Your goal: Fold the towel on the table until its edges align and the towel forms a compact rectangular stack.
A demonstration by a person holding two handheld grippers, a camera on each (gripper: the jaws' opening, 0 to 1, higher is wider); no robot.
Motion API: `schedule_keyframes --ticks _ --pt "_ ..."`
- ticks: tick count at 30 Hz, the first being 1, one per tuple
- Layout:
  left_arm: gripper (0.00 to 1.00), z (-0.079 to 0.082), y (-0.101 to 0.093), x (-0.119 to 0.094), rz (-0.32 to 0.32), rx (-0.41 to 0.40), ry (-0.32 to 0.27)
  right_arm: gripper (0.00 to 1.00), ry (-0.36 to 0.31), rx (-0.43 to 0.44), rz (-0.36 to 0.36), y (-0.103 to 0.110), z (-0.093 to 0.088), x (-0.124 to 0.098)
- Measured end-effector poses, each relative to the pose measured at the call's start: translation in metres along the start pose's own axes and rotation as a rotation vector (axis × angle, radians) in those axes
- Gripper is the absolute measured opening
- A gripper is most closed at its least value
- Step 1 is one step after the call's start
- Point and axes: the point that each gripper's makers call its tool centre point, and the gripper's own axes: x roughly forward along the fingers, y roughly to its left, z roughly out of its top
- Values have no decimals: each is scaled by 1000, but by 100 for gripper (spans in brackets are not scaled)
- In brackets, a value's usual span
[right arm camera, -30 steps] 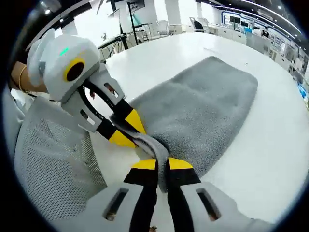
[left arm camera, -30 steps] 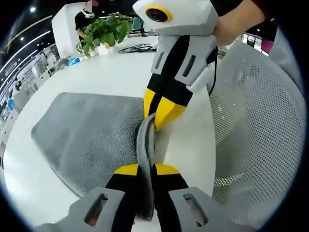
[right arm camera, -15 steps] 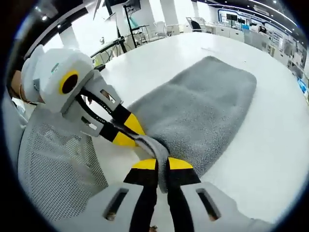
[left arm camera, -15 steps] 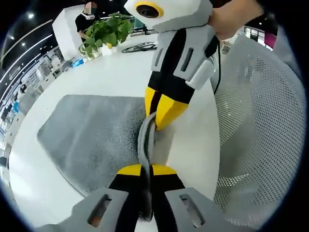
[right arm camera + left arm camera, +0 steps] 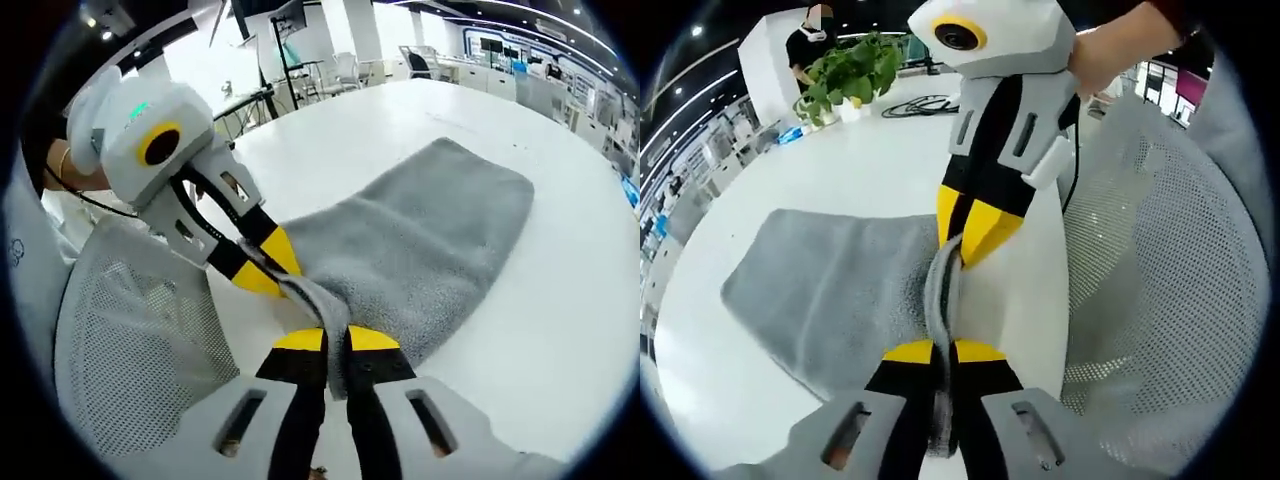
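With both the left gripper point(image 5: 943, 352) and right gripper point(image 5: 335, 340) pinching the towel point(image 5: 420, 240) edge in their jaws, I'd lift evenly, carry it across the surface point(image 5: 560, 330), and match far corners.

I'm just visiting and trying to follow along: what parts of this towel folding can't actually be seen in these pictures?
- Left gripper view: the towel edge pinched inside the left tool is hidden by its jaws.
- Left gripper view: the right tool covers the towel's near corner.
- Right gripper view: the white mesh chair blocks the table edge.
- Right gripper view: how many towel layers the right tool holds is unclear.
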Motion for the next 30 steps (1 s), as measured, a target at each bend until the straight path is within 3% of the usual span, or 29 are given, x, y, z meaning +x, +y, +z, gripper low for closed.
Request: schedule_keyframes --ticks 10,13,21,23,26,30 --pt "5 22 -5 -36 -8 84 -17 4 -55 1 32 18 16 -26" --pt "5 31 -5 -47 11 198 -11 4 -78 -5 32 24 24 -38" --pt "5 50 -9 -66 20 230 -34 4 -118 -40 24 30 37 -60" --pt "5 54 -7 -68 22 232 -34 4 -121 -88 6 29 40 -63" --pt "5 59 -2 -68 18 211 -38 4 -129 -166 -17 25 43 -65" --pt "5 60 2 -65 14 142 -49 5 -127 -209 -35 23 42 -64"
